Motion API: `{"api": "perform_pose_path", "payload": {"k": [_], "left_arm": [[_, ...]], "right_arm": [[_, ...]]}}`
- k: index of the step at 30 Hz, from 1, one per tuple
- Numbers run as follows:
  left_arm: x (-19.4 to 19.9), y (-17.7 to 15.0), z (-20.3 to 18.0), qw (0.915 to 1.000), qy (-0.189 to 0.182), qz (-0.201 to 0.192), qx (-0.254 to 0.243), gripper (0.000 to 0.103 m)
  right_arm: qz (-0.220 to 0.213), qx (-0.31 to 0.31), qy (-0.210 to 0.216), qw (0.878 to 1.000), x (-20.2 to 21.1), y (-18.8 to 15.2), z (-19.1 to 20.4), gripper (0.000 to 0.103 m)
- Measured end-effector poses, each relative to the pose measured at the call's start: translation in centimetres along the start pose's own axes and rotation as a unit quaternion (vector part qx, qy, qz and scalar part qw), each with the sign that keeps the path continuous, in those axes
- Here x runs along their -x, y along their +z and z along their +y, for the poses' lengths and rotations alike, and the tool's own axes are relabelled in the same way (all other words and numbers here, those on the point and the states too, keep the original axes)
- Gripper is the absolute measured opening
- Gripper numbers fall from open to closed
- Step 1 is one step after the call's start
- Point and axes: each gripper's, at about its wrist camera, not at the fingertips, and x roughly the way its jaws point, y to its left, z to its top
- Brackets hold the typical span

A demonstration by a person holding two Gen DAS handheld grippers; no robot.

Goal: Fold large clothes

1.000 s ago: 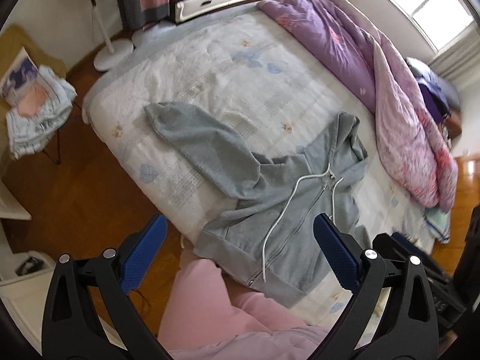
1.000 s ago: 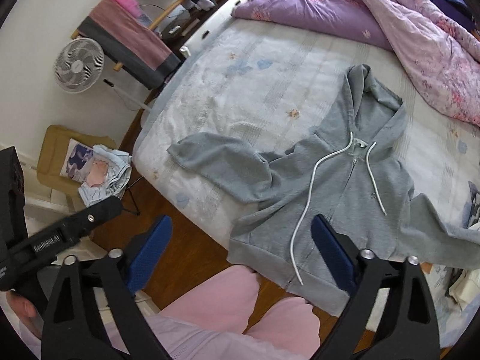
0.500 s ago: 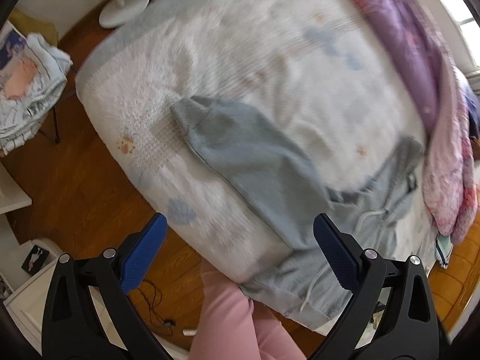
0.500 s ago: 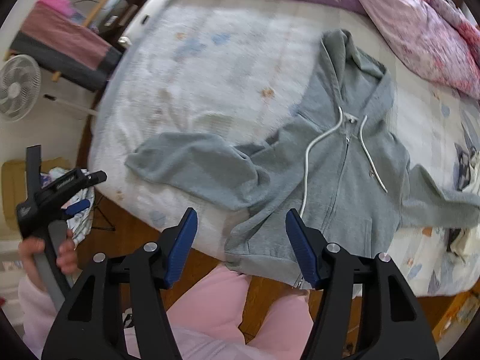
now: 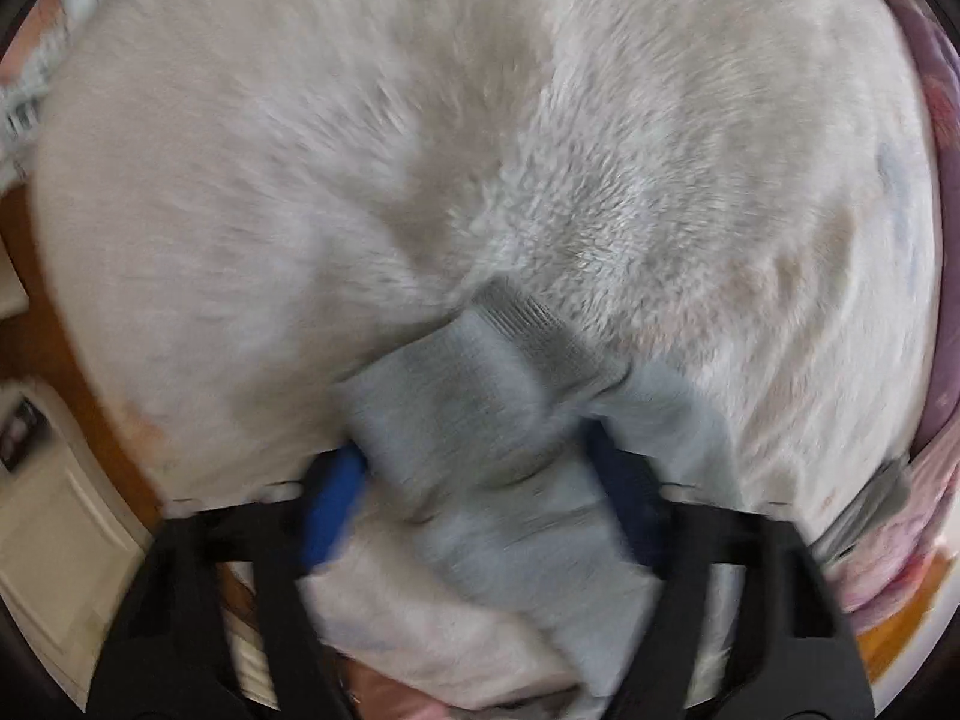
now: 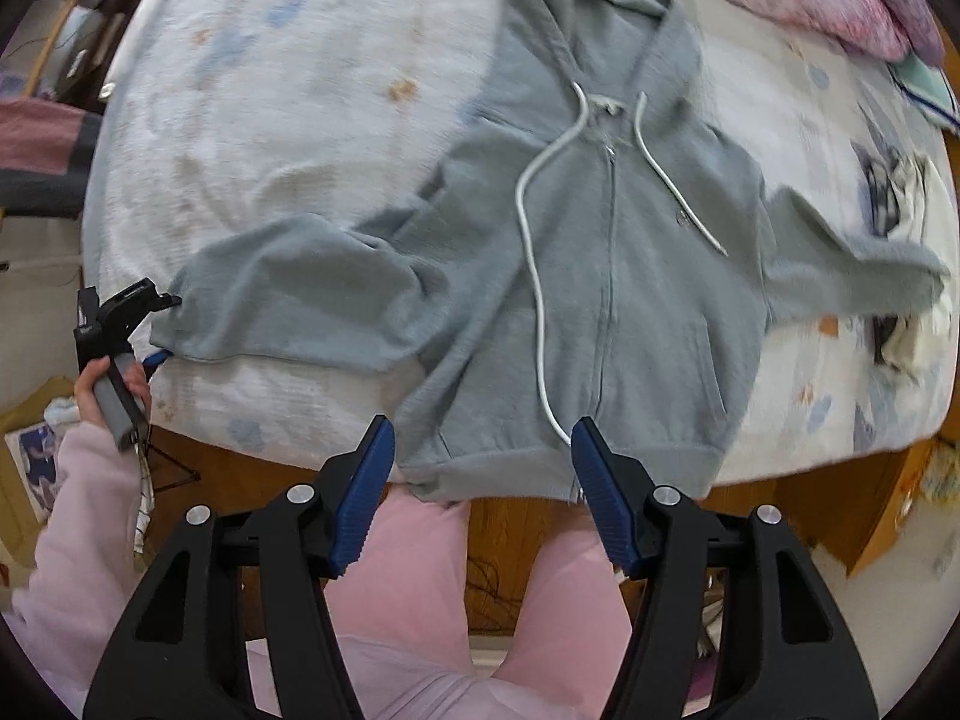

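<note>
Hoodie (image 6: 606,276) first: we see it lying grey and face up on the white bedspread (image 6: 288,90), zipped, hem at the bed's near edge, sleeves spread to either side. Our left gripper (image 5: 480,480) is down at one sleeve's cuff (image 5: 534,336) — its jaws have just been closing, the sleeve between the blue pads, though blur hides whether they press it. Our right gripper (image 6: 483,492) hangs above the hem, jaws partly open and empty — they have just narrowed.
</note>
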Motion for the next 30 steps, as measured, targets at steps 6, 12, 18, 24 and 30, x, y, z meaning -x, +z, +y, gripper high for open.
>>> {"api": "perform_pose_path", "payload": {"k": [6, 12, 18, 24, 30], "left_arm": [[2.6, 0.0, -1.5, 0.9976, 0.001, -0.063, -0.028, 0.028], [12.2, -0.8, -3.0, 0.9768, 0.045, -0.185, -0.099, 0.027], [20.3, -0.6, -1.5, 0.9644, 0.022, -0.246, -0.094, 0.026], [19.7, -3.6, -3.0, 0.9579, 0.042, -0.256, -0.123, 0.027], [18.4, -4.7, -3.6, 0.9529, 0.065, -0.272, -0.118, 0.027]], "right_arm": [[0.001, -0.006, -0.021, 1.0, -1.5, 1.0, -0.4, 0.059], [0.01, -0.005, -0.013, 1.0, -3.7, 2.4, 0.2, 0.058], [0.008, 0.018, -0.008, 1.0, -6.8, 4.1, 1.7, 0.058], [-0.013, 0.032, 0.014, 0.999, -10.7, 7.4, 2.9, 0.058], [0.018, 0.035, 0.049, 0.998, -18.3, 12.1, 4.7, 0.019]]}}
